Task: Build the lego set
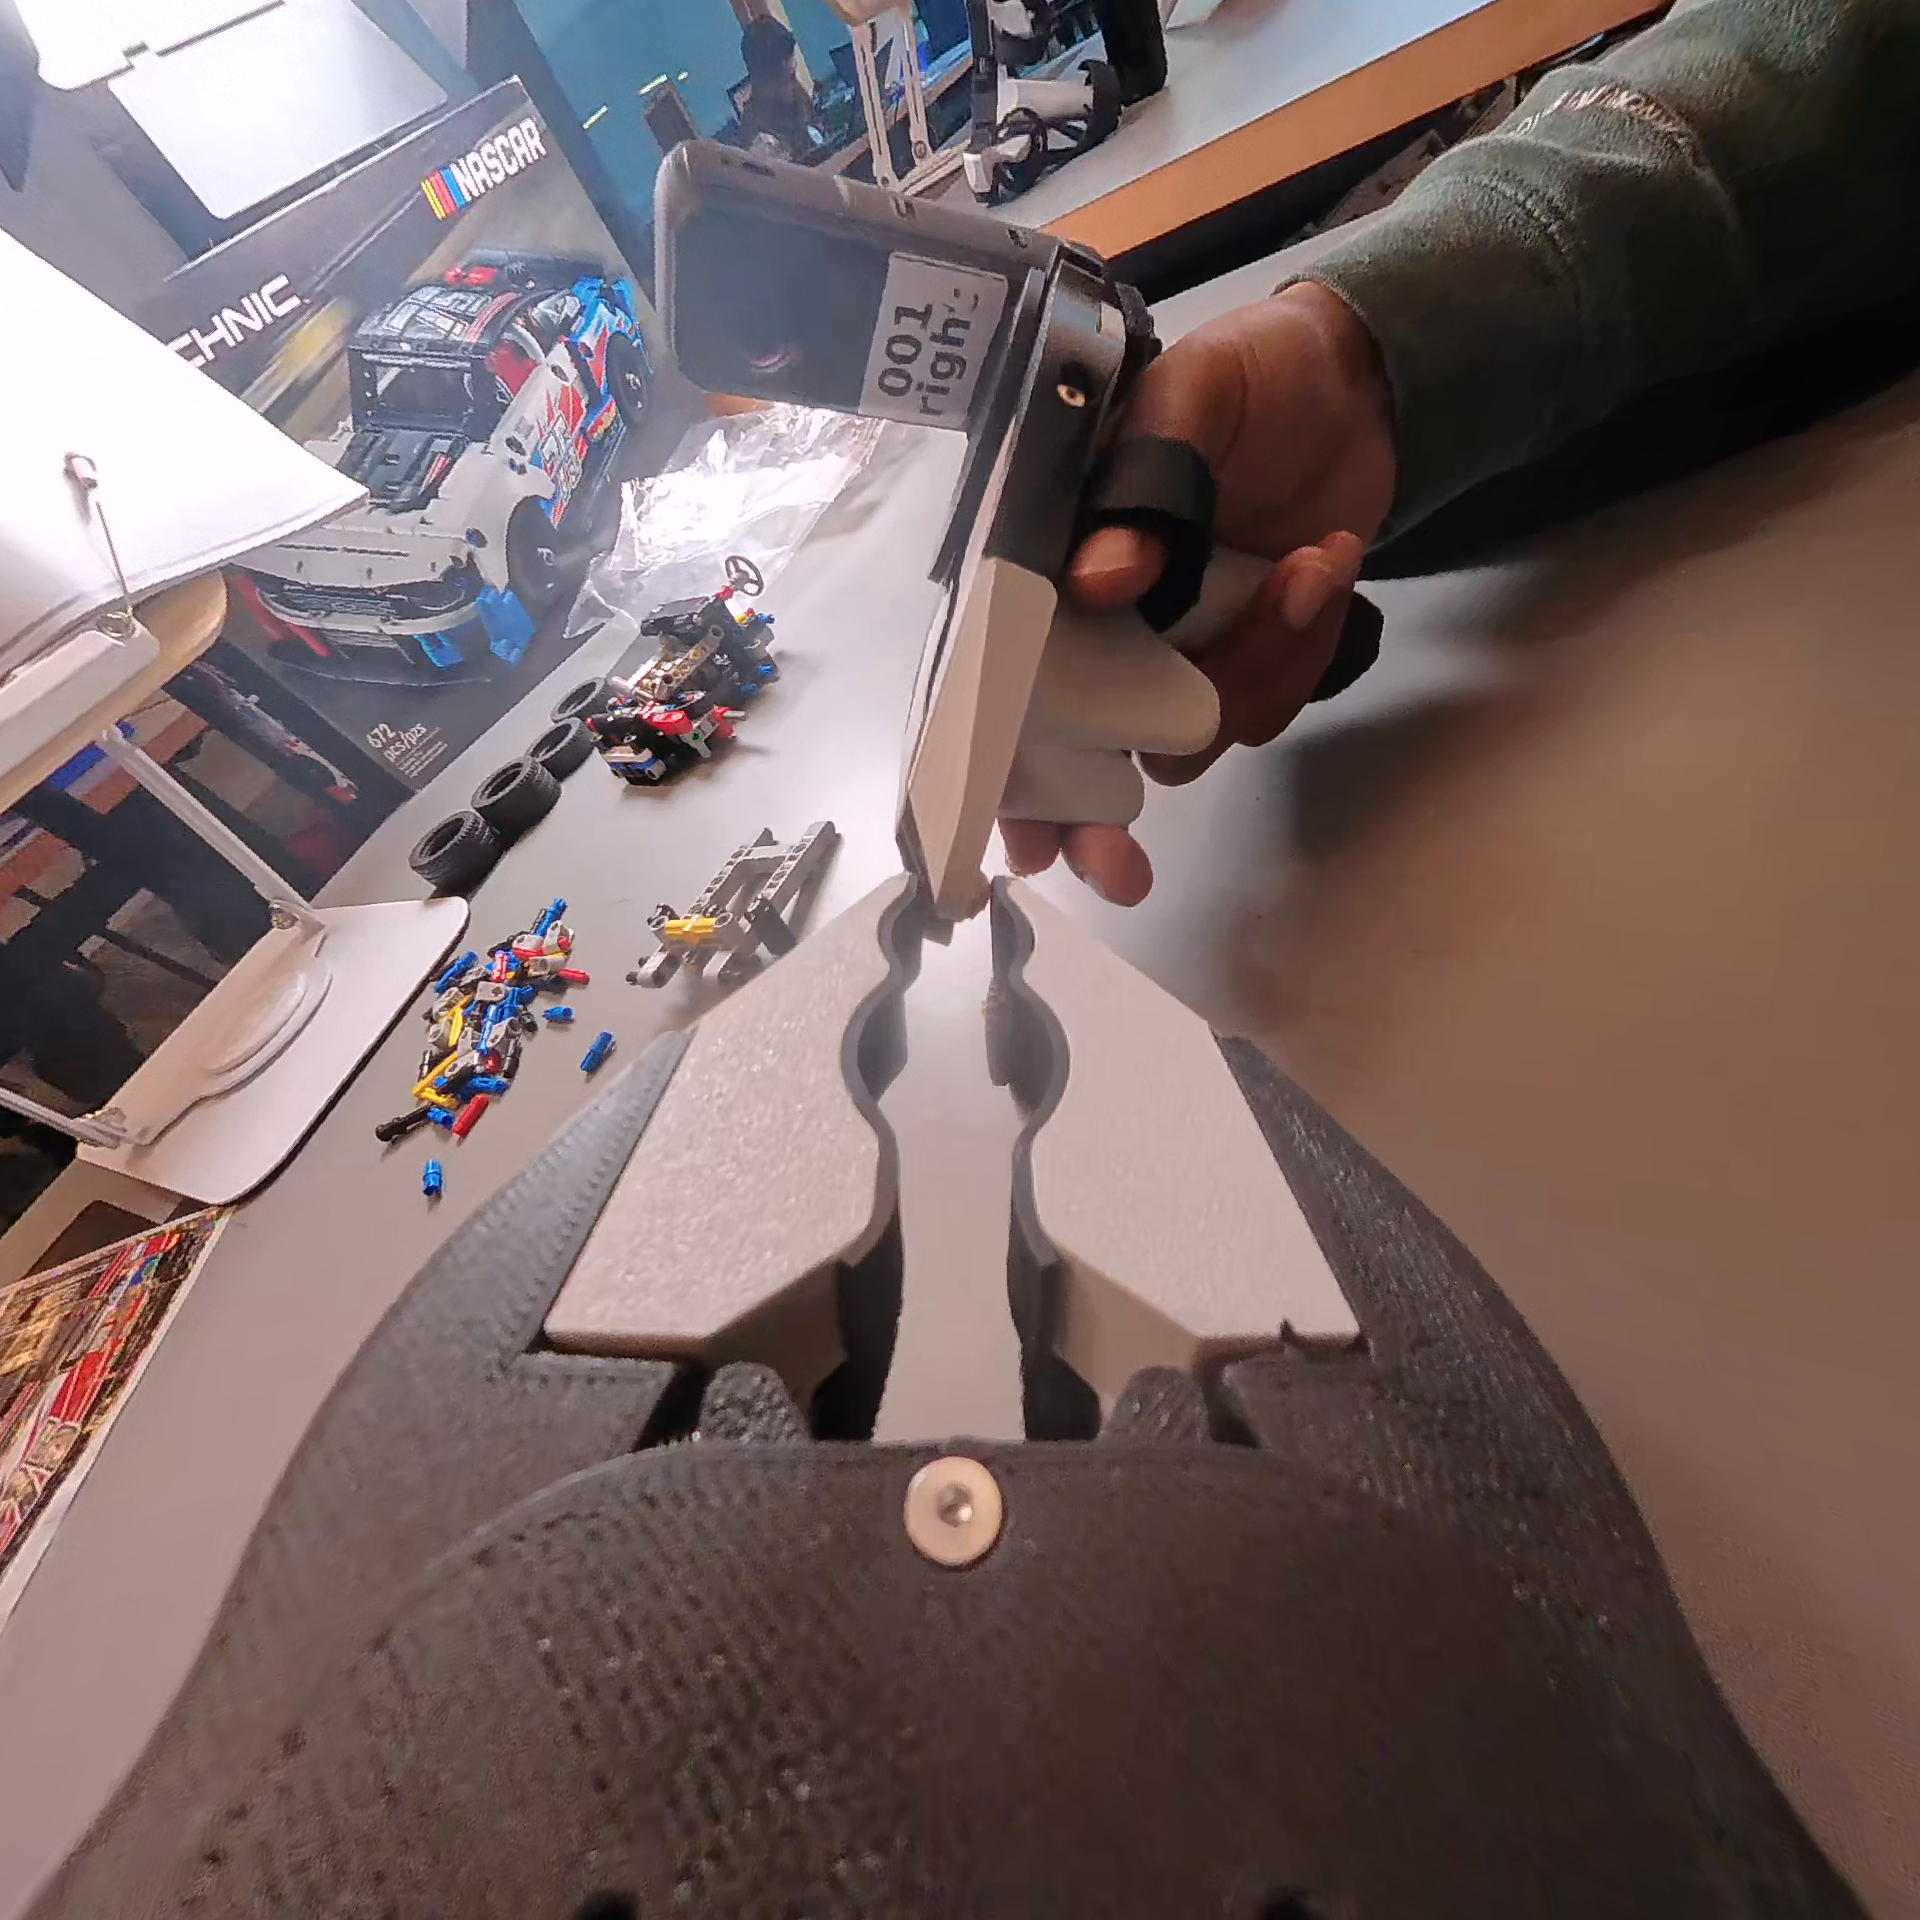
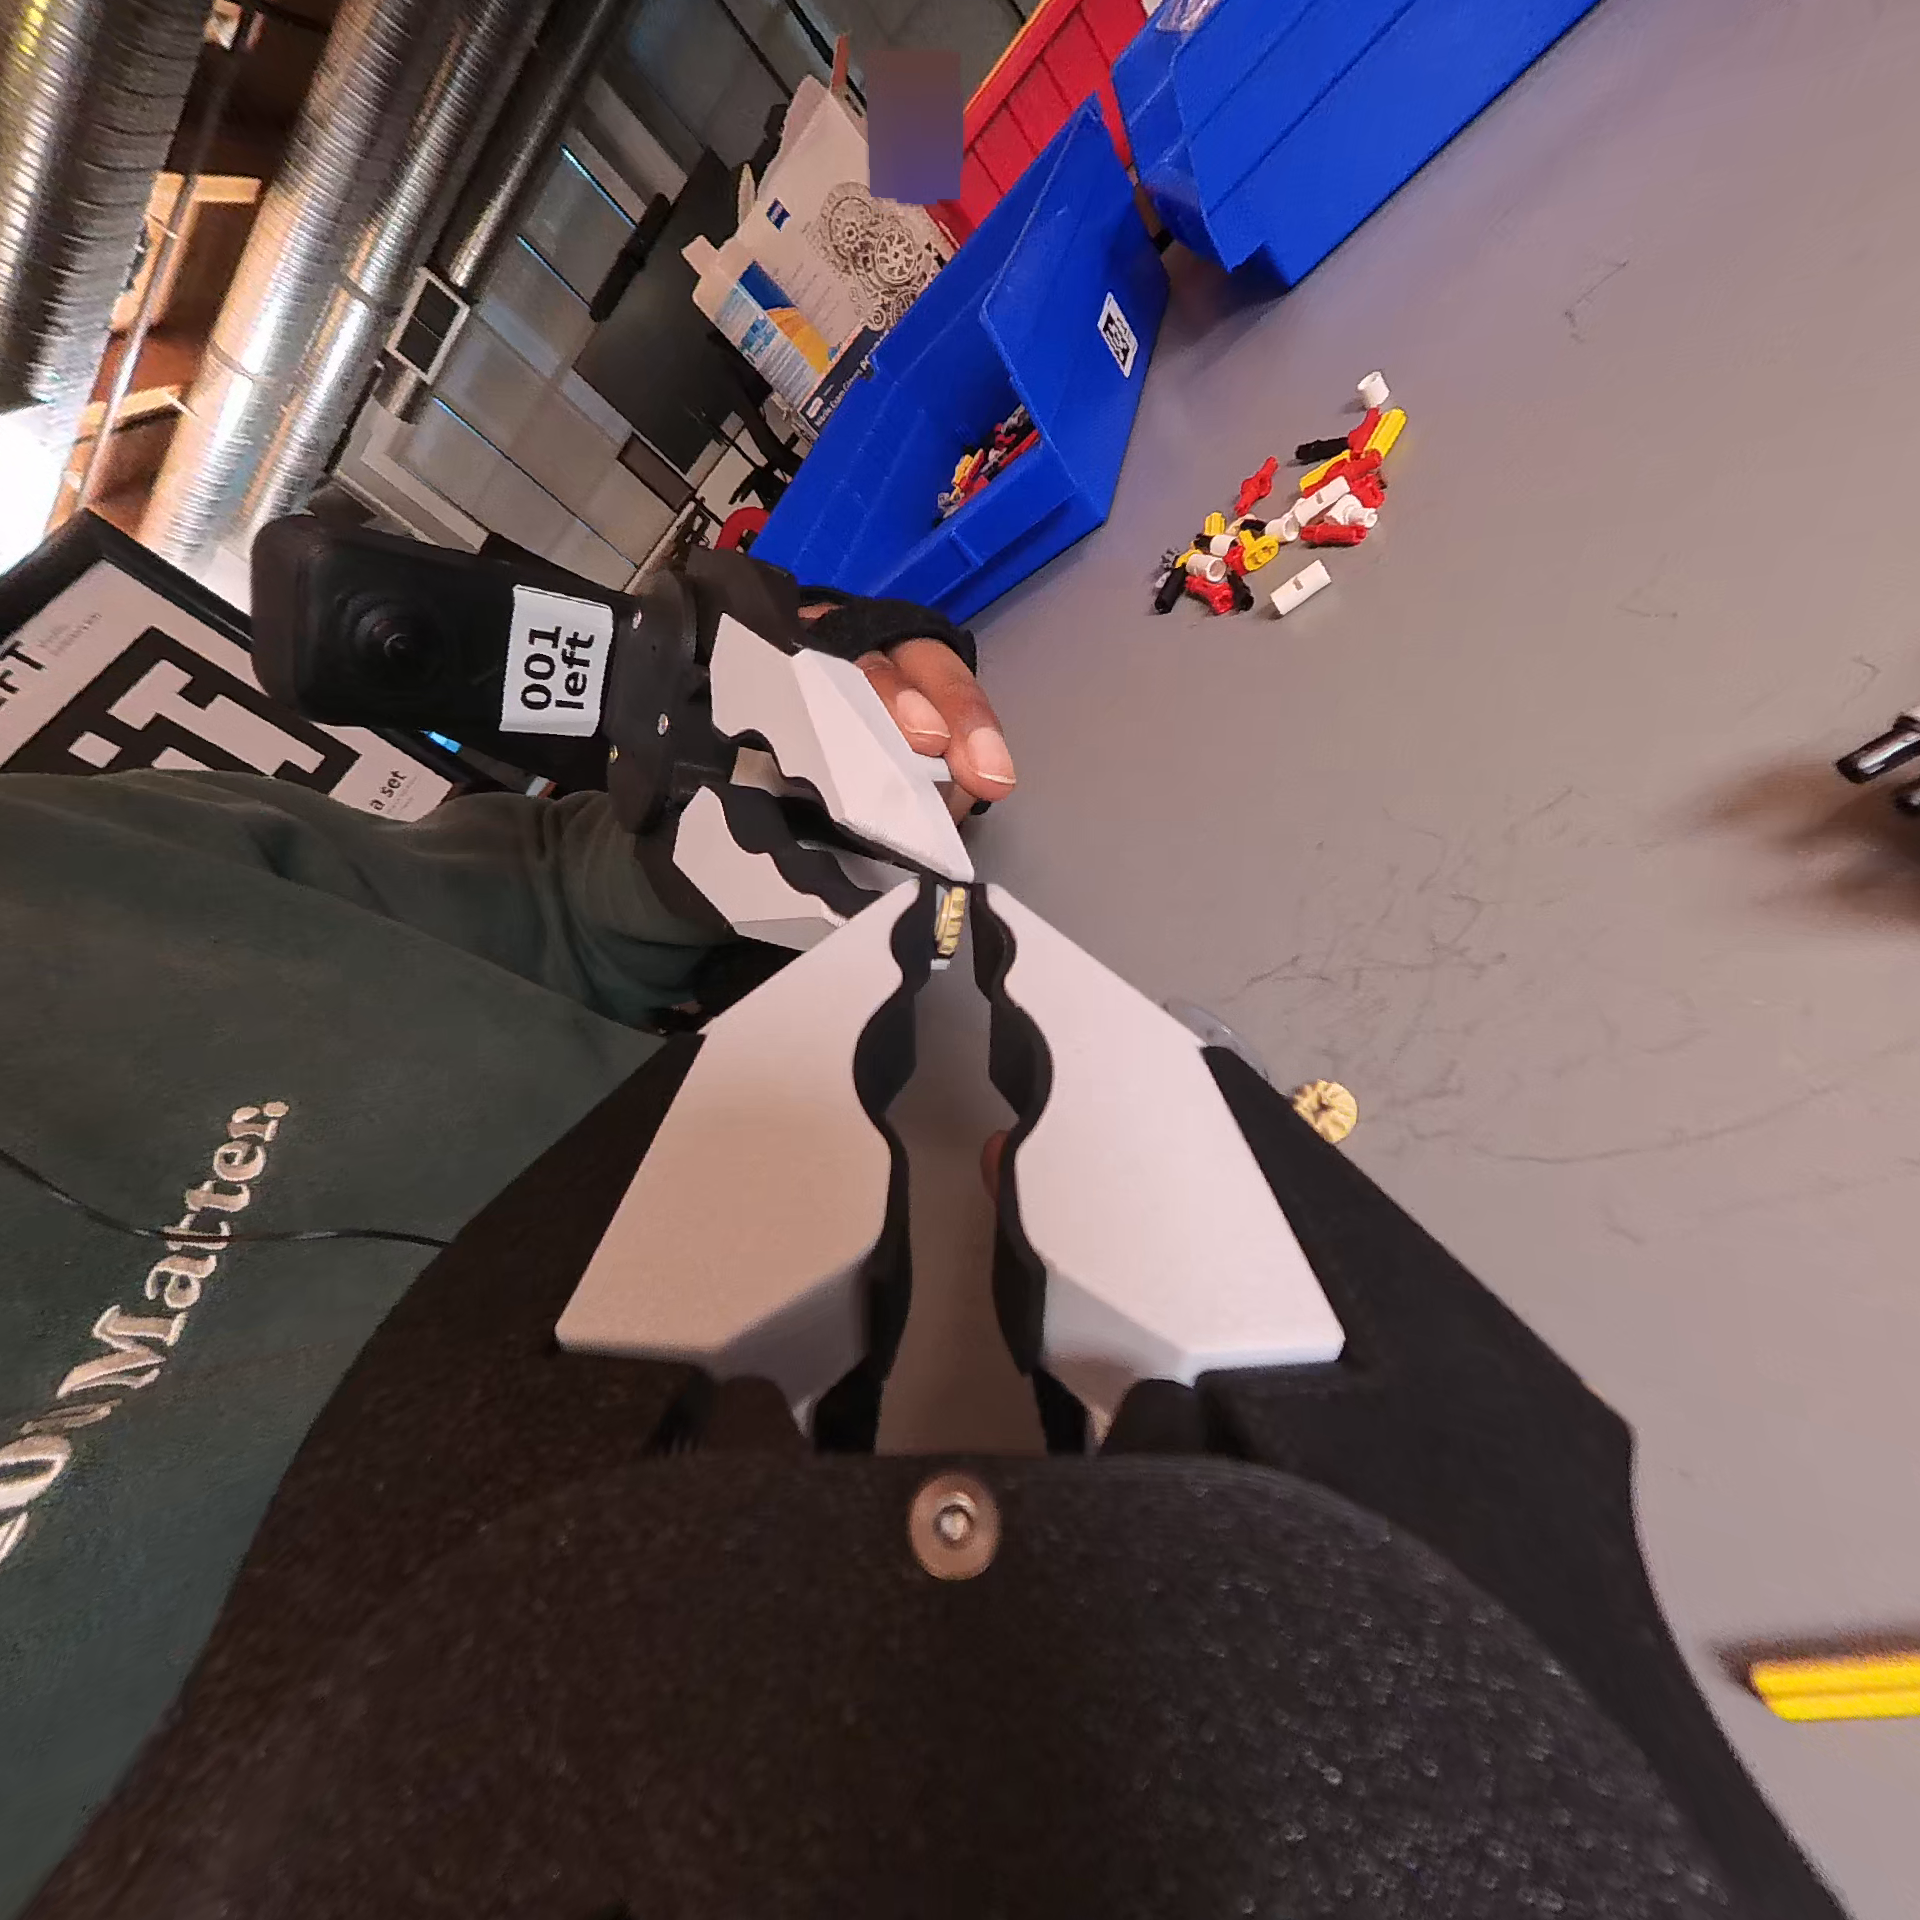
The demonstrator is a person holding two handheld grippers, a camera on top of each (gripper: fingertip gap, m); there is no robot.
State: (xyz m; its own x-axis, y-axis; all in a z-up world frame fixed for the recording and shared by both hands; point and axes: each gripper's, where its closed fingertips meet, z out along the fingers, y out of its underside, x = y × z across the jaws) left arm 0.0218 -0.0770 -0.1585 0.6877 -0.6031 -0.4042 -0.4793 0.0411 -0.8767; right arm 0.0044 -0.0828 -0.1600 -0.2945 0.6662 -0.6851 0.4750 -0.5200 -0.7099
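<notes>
My right gripper (image 2: 951, 891) is shut on a small tan gear (image 2: 948, 920), held edge-on at its fingertips above the grey table (image 2: 1455, 935). My left gripper (image 1: 956, 891) meets it tip to tip. In the left wrist view the right gripper's tip (image 1: 951, 899) sits between my left fingertips, with the tan gear (image 1: 968, 906) just showing. The left jaws stand a narrow gap apart; I cannot tell whether they press on the gear. In the right wrist view the left gripper (image 2: 961, 868) comes in from the upper left and touches the gear's top.
On the left stand the set's box (image 1: 468, 436), a part-built chassis (image 1: 686, 675), several tyres (image 1: 509, 800), a grey frame (image 1: 738, 914), a pile of small pins (image 1: 488, 1029) and a white stand base (image 1: 270, 1018). On the right are blue bins (image 2: 987, 416), loose pieces (image 2: 1288, 509), another tan gear (image 2: 1325, 1110) and yellow beams (image 2: 1839, 1688). Left and right tips are no more than a few centimetres apart.
</notes>
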